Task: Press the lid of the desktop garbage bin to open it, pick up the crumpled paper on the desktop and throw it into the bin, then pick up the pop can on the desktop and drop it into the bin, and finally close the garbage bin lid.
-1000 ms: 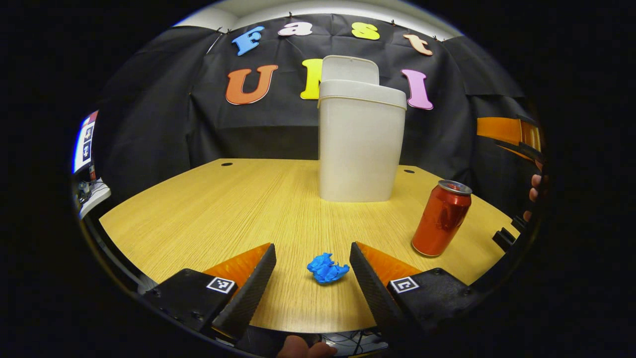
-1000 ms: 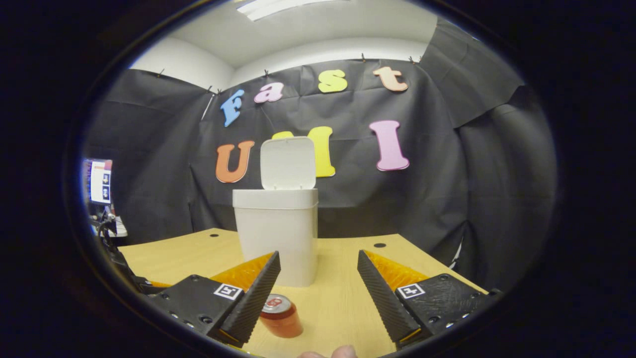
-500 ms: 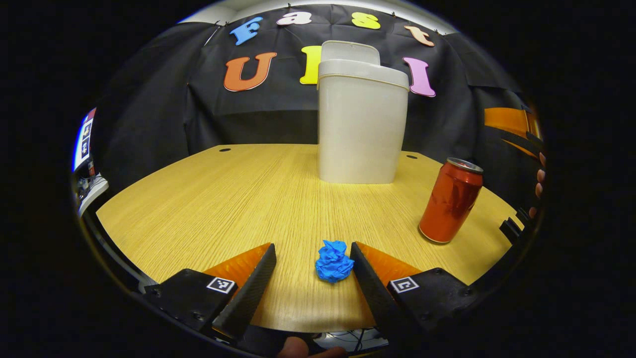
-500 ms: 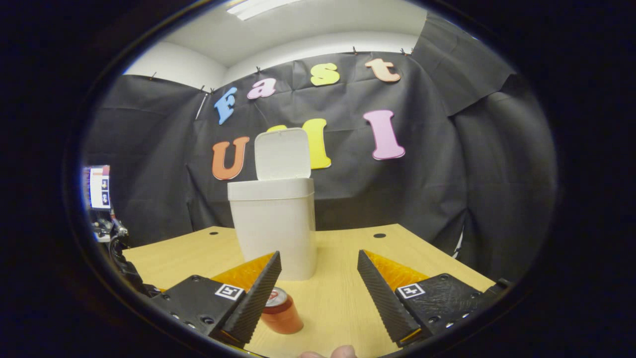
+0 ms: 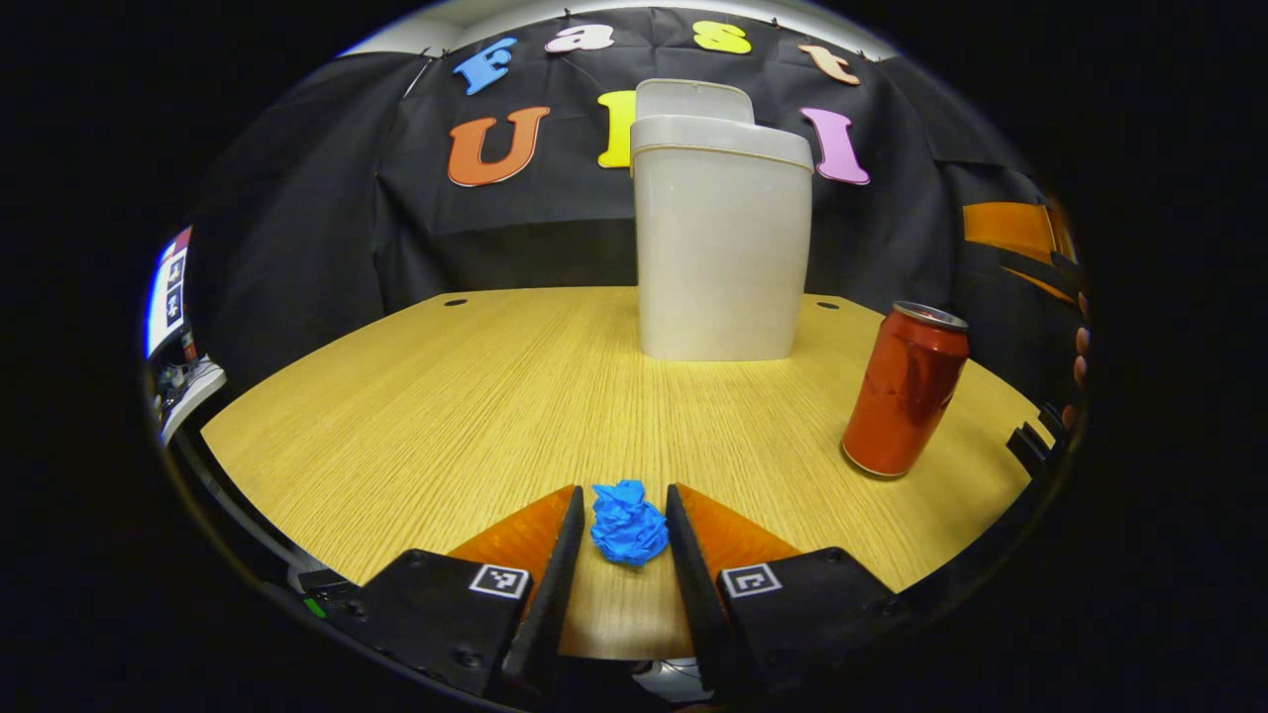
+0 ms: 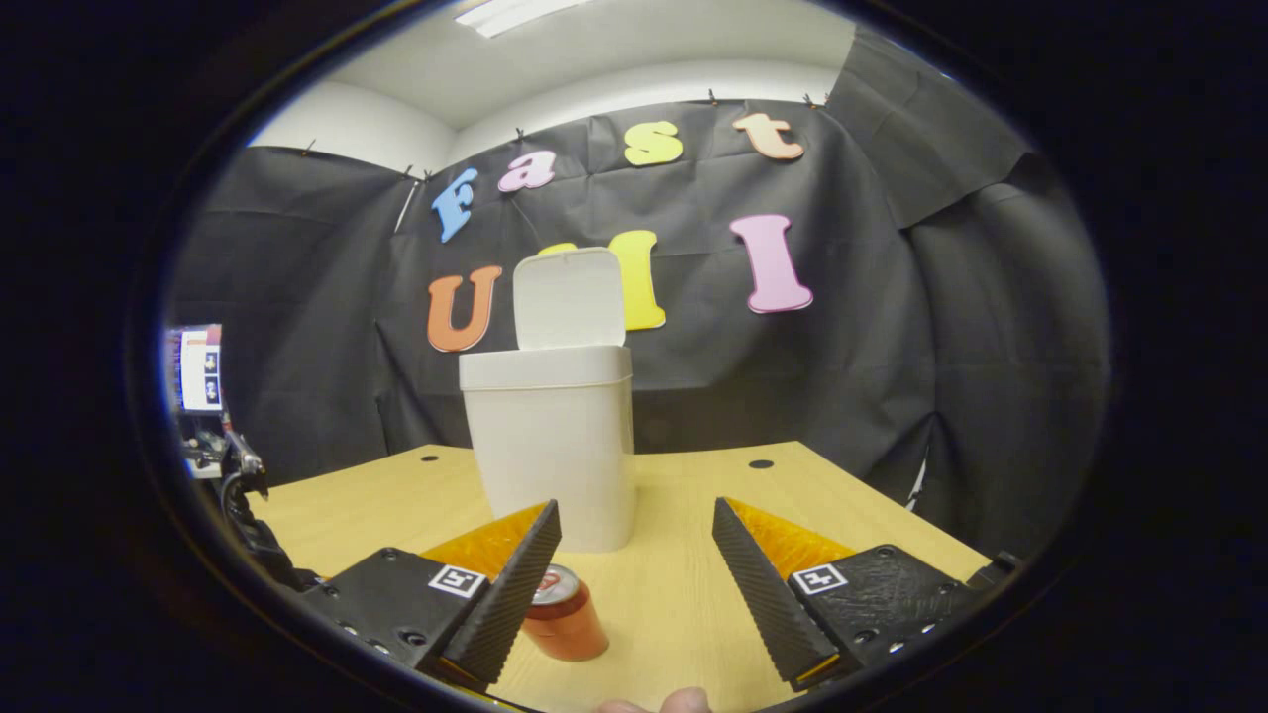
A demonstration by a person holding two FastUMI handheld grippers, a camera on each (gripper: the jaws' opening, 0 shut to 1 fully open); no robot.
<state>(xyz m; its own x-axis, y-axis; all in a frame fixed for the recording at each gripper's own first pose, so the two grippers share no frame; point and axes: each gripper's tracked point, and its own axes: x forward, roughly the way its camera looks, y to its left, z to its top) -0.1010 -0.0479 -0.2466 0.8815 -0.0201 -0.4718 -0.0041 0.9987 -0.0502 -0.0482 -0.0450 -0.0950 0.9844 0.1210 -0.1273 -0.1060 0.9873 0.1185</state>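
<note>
The blue crumpled paper [image 5: 628, 523] lies near the front edge of the wooden table [image 5: 446, 396], and my left gripper [image 5: 622, 493] is shut on it, a finger pressing each side. The white bin [image 5: 721, 248] stands at the back of the table with its lid [image 5: 693, 97] tipped up. To the right of the paper, the red pop can [image 5: 906, 391] stands upright. In the right gripper view, my right gripper [image 6: 635, 507] hangs open above the table with nothing between its fingers. Below its left finger sits the can [image 6: 565, 619], and behind it the bin [image 6: 550, 446] with its lid [image 6: 570, 297] raised.
At the right edge of the left gripper view, part of the other gripper [image 5: 1010, 233] shows with a person's fingers [image 5: 1080, 347] on it. A screen [image 5: 166, 297] and some gear sit off the table's left side. Bare wood stretches left of the bin.
My left gripper's fingers have come together on the blue paper, which was loose between them before. The right gripper stayed open and hardly moved.
</note>
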